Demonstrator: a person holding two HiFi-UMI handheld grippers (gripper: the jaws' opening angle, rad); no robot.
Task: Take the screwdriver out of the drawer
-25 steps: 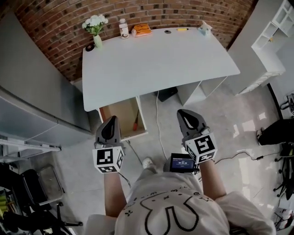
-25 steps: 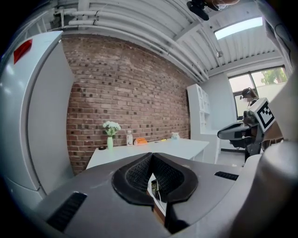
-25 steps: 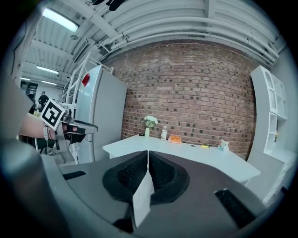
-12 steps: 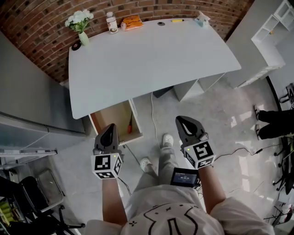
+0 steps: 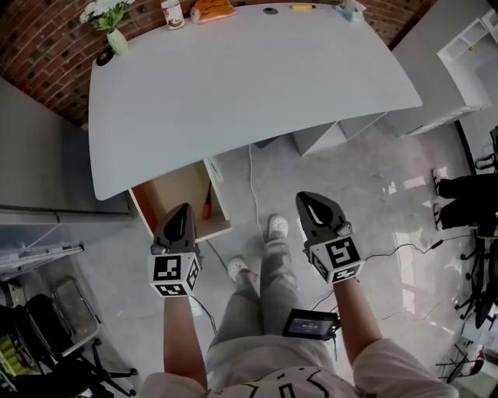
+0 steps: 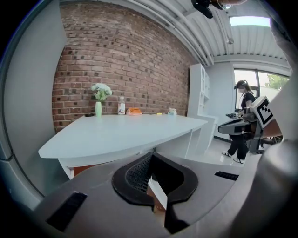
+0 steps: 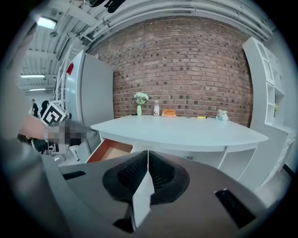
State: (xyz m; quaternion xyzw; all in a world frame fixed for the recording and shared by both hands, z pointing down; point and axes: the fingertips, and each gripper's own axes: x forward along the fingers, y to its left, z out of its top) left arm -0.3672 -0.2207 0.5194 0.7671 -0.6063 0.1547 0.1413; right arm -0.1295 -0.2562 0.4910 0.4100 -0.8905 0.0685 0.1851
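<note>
The screwdriver (image 5: 207, 204), with a red-orange handle, lies along the right side of the open wooden drawer (image 5: 165, 196) under the white desk (image 5: 249, 85). My left gripper (image 5: 184, 210) hangs shut and empty just in front of the drawer's front edge. My right gripper (image 5: 308, 199) is shut and empty over the floor, to the right of the drawer. In the left gripper view the left gripper (image 6: 150, 157) points at the desk's (image 6: 121, 135) edge. In the right gripper view the right gripper (image 7: 147, 157) points at the desk, with the drawer (image 7: 110, 148) at lower left.
A flower vase (image 5: 109, 19), a bottle (image 5: 172, 12) and an orange item (image 5: 212, 9) stand at the desk's back. A cable (image 5: 253, 183) runs across the floor. A grey cabinet (image 5: 39, 155) is left, a white shelf unit (image 5: 467, 47) and another person's legs (image 5: 467, 190) are right.
Both grippers have come down towards the floor and the drawer. The desk now fills more of the head view. Both stayed shut.
</note>
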